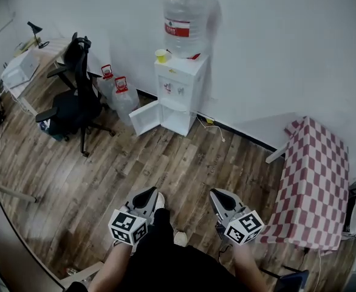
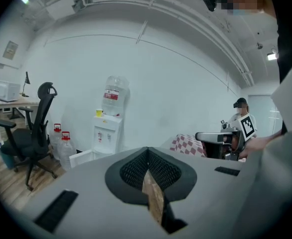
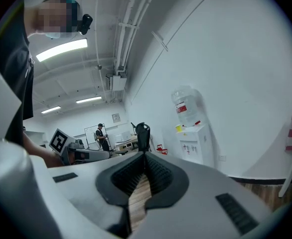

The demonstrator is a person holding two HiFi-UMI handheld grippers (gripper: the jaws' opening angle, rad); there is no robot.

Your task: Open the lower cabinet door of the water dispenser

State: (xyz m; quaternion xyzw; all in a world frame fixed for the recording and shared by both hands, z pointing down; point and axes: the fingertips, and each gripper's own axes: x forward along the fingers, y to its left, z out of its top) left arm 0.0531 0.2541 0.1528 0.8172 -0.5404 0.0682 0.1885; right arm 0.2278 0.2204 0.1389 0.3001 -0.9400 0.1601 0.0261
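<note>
One open cabinet door (image 1: 145, 118), interior (image 1: 167, 114) indistinct

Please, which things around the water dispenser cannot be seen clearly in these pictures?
- Inside of the lower cabinet: head view, too small to tell whether it holds anything.
- Print on the bottle label: too small in every view.
- Foot of the water dispenser: right gripper view, hidden behind the right gripper.
- Cabinet door: left gripper view, lower part hidden by the left gripper.
</note>
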